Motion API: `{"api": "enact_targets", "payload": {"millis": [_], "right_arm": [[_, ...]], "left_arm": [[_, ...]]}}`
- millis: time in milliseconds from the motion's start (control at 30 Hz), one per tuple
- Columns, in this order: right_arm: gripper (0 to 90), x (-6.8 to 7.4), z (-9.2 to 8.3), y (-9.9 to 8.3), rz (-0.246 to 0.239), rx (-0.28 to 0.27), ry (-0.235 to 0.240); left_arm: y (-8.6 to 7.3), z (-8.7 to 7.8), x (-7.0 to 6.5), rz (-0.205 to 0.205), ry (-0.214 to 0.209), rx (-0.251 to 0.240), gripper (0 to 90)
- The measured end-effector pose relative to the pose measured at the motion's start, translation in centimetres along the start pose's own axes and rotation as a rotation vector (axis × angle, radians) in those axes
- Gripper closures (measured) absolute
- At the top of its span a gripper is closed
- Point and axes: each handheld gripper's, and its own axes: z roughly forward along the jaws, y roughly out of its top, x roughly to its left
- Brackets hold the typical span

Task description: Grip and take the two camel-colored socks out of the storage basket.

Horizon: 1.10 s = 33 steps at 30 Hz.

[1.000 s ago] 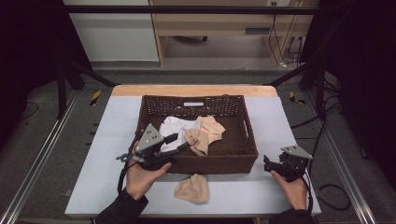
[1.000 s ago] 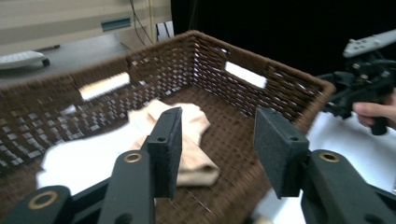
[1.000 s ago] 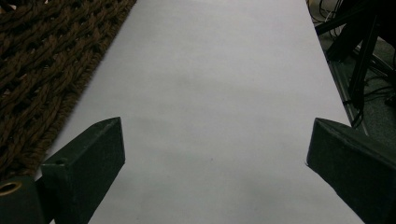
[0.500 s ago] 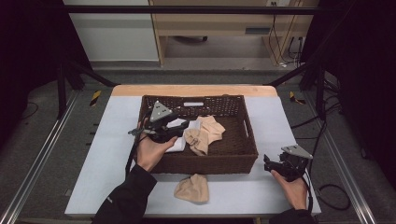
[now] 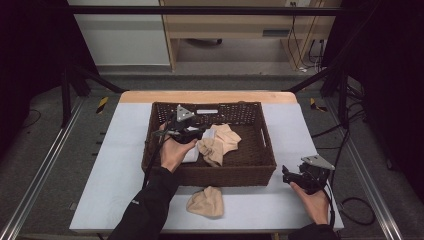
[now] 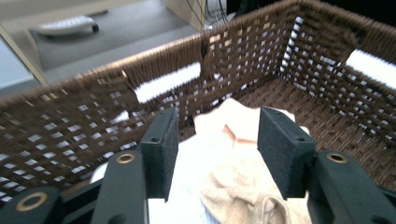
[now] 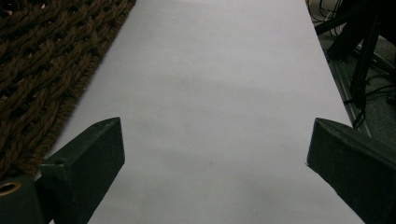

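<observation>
1. We reach our left gripper point(image 6: 215, 154) into the brown basket point(image 5: 255, 165), jaws apart.
2. Beige cloth point(image 6: 233, 186) lies between and below its fingers.
3. Our right gripper point(image 5: 295, 176) rests on the table point(image 7: 215, 93), jaws wide.

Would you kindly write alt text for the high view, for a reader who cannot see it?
A person's left gripper reaches, jaws open, into a brown woven wicker basket holding beige socks and a white cloth. Another beige sock lies on the pale table before it; the right gripper rests beside the basket.
</observation>
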Motion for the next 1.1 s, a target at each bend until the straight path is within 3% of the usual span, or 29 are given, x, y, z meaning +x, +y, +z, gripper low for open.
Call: {"api": "enact_targets", "payload": {"millis": [200, 433, 600, 733, 967, 1100], "right_arm": [[4.5, 0.0, 0.0, 0.0, -0.003, 0.002, 0.001], [4.6, 0.1, 0.1, 0.0, -0.001, 0.005, 0.002], [4.6, 0.2, 0.0, 0.0, -0.003, 0.005, 0.005], [4.7, 0.2, 0.1, 0.0, -0.009, 0.007, 0.003], [5.0, 0.3, 0.1, 0.0, -0.008, 0.008, 0.001], [5.2, 0.3, 0.1, 0.0, -0.010, 0.009, 0.001]], "left_arm": [[-1.2, 1.7, -0.8, 0.040, 0.000, 0.081, 51.9], [-1.9, 2.4, -0.7, 0.056, 0.034, 0.182, 51.9], [-2.1, 2.9, -0.8, 0.054, 0.050, 0.216, 50.6], [-2.7, 3.8, -1.1, 0.070, 0.045, 0.322, 46.2], [-2.9, 4.4, -1.2, 0.073, 0.013, 0.365, 45.0], [-3.1, 4.8, -1.4, 0.099, 0.007, 0.399, 44.2]]}}
